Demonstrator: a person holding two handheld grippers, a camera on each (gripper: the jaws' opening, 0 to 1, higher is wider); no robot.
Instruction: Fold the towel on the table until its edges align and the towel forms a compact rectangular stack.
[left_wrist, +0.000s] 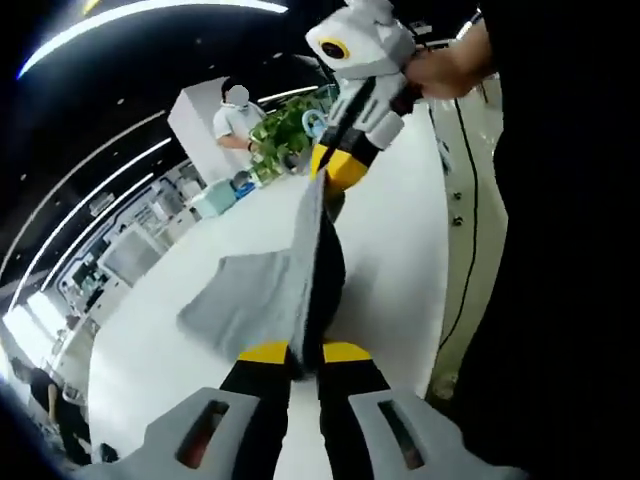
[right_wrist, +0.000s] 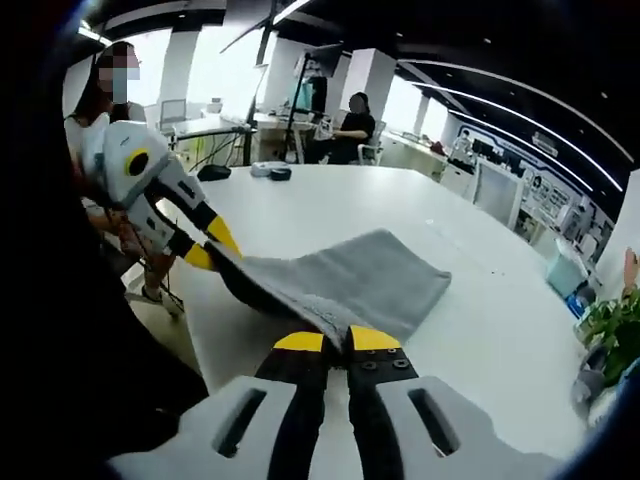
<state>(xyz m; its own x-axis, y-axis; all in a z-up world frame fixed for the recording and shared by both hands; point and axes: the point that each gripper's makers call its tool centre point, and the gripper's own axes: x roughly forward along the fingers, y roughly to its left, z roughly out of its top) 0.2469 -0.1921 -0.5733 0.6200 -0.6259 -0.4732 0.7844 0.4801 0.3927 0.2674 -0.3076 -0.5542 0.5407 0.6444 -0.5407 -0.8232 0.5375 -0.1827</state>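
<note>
Left hand-held gripper (left_wrist: 305, 352): yellow-tipped jaws closed on one corner of the grey towel (left_wrist: 268, 290), seen at the bottom of the left gripper view. Right hand-held gripper (right_wrist: 336, 340): jaws likewise clamped on the opposite corner of that towel's lifted edge. Towel: raised edge stretched taut between both hand-held grippers, remainder draped down onto the white worktop (right_wrist: 500, 330). Potted green plant (left_wrist: 285, 130) stood at the worktop's far end. Seated person (right_wrist: 352, 125) was beyond the worktop.
</note>
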